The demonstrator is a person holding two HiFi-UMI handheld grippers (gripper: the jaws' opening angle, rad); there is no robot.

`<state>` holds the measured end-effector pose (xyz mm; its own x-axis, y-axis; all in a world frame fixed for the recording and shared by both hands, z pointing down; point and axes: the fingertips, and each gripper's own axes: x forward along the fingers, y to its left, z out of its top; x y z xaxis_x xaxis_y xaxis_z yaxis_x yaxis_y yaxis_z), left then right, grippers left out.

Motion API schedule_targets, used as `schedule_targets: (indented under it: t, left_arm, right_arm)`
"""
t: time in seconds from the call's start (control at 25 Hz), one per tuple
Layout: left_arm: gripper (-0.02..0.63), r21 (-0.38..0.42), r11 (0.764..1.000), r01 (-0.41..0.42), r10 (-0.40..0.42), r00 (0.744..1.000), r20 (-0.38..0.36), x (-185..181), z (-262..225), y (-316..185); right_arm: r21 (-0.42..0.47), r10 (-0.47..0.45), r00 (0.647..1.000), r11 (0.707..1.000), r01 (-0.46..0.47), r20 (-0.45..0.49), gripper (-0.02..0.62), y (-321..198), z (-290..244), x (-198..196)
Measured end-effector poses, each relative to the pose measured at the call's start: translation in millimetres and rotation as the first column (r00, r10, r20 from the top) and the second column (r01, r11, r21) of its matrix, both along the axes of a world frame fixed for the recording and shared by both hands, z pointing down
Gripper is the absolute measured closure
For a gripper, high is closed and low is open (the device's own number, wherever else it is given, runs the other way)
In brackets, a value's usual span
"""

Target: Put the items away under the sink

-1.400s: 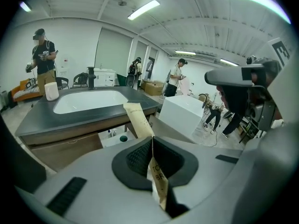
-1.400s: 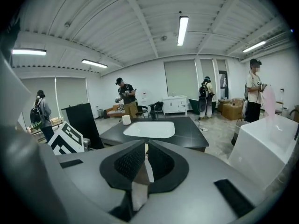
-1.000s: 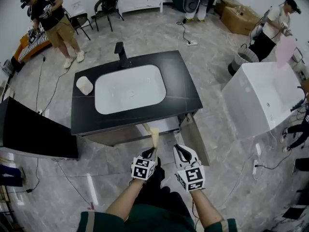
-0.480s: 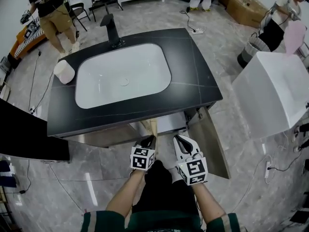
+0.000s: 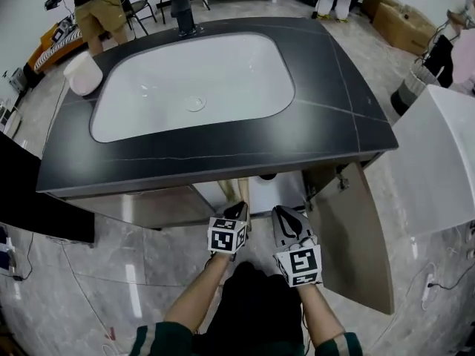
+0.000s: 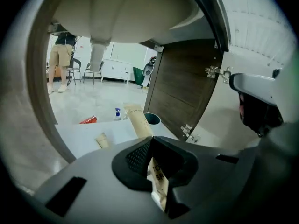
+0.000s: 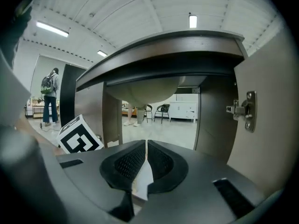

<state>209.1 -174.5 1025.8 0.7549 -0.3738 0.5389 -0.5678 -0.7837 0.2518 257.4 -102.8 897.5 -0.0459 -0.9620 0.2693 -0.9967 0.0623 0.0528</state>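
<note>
left gripper [image 6: 150,143] clenched on beige tube [image 6: 140,122], tube poking into open sink cabinet [image 5: 356,228] | right gripper [image 7: 145,146] clenched on thin pale item [image 7: 142,183] | cabinet floor [image 6: 79,134] held small tube [image 6: 102,140]

Off-task stuff I see: black faucet [image 5: 183,10] upright at the counter's [image 5: 223,158] back edge, white rounded block [image 5: 82,74] on its back-left corner. Person in khaki shorts [image 5: 100,6] stands beyond, black chair [image 5: 141,4] just beside them. Cardboard box [image 5: 404,24] on the floor far right, striped basket [image 5: 410,95] nearer. White tub [image 5: 441,162] to the right, black panel [image 5: 30,199] to the left. Right gripper view: person with a backpack [image 7: 49,97], ceiling strip lights [image 7: 192,21].
</note>
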Motion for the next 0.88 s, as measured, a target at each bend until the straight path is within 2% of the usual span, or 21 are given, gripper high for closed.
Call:
schedule_targets:
  t: [0.2,0.4,0.72,0.88]
  left_arm:
    - [0.589,0.016,1.000,0.022,-0.022,1.000,0.016,15,52,-22]
    - [0.588,-0.022,0.999,0.044,-0.043,0.999,0.034,30,96,-36]
    - [0.588,-0.077,0.996,0.038,-0.033,0.997,0.069,43,138,-47]
    - [0.588,-0.125,0.992,0.034,-0.019,0.993,0.116,38,151,-47]
  right_arm:
    - [0.004,-0.003,0.999,1.000,0.003,0.035,0.551,-8,57,6]
    - [-0.014,0.009,0.998,1.000,-0.008,0.062,0.551,-7,94,18]
    - [-0.029,0.035,0.996,0.999,-0.033,0.083,0.551,-2,108,28]
    - [-0.032,0.039,0.994,0.999,-0.036,0.100,0.551,-2,113,29]
